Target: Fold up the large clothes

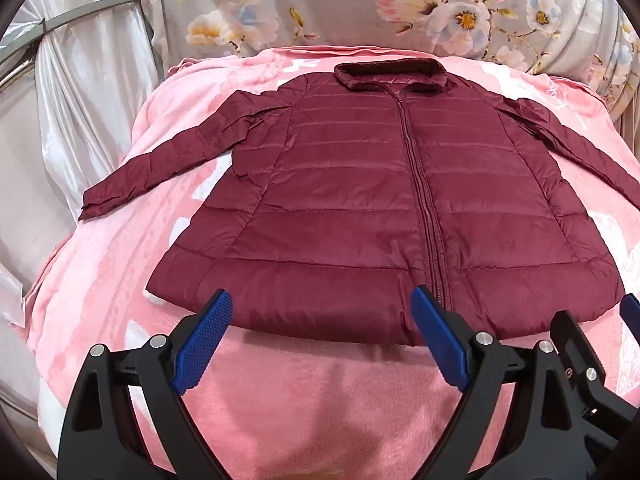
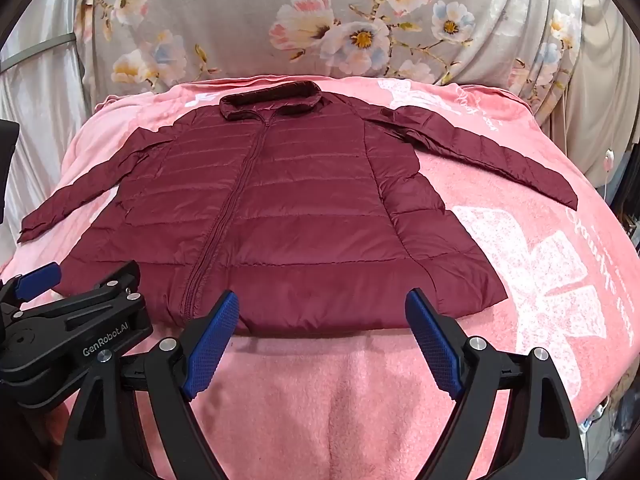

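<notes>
Maroon quilted jacket (image 1: 360,208) lies flat and face up on a pink blanket (image 1: 280,392) spread over a bed, zipper (image 1: 424,200) closed along the front, collar (image 1: 390,74) at the far end toward a grey floral cover (image 1: 360,4), and both sleeves spread out to the sides. Its hem runs along the near edge, just ahead of both tools. The left gripper (image 1: 322,344) hangs over the blanket near the hem with its blue pads (image 1: 202,344) spread wide, holding nothing. The right gripper (image 2: 320,344) sits beside it, likewise spread wide and holding nothing, its fingertips (image 2: 432,344) close to the hem. No container shows in either view.
</notes>
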`<action>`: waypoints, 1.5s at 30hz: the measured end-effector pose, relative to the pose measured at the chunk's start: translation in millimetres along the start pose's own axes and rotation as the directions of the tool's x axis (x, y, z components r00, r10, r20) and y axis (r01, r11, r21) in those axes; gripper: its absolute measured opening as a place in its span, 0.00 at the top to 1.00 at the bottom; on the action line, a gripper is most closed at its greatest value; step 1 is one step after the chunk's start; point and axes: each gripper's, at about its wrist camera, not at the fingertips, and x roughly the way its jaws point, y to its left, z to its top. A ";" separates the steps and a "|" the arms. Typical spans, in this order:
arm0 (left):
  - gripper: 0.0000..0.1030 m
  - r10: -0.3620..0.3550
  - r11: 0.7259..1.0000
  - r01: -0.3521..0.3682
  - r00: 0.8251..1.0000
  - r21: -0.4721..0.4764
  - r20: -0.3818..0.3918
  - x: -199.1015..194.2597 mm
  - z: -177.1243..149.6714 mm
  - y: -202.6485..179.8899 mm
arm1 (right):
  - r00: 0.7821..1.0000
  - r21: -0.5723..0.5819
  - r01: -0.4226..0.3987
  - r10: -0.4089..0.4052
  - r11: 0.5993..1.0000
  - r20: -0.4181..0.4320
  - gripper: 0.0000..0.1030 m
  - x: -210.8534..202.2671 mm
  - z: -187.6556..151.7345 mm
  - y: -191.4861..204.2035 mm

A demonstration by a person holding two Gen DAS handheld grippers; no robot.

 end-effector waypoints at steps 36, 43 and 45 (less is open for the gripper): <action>0.14 -0.065 0.997 0.066 0.997 0.027 -0.033 16.2 27.3 -17.8 | 0.999 -0.001 0.033 -0.033 0.999 -0.039 0.18 23.3 31.0 -13.8; 0.14 -0.065 0.997 0.066 0.997 0.030 -0.040 20.5 36.4 -19.3 | 0.998 -0.011 0.042 -0.042 0.999 -0.049 0.18 28.6 39.0 -13.1; 0.14 -0.064 0.997 0.065 0.997 0.029 -0.040 20.8 38.4 -18.8 | 0.998 -0.013 0.043 -0.043 0.999 -0.048 0.18 28.9 41.2 -12.5</action>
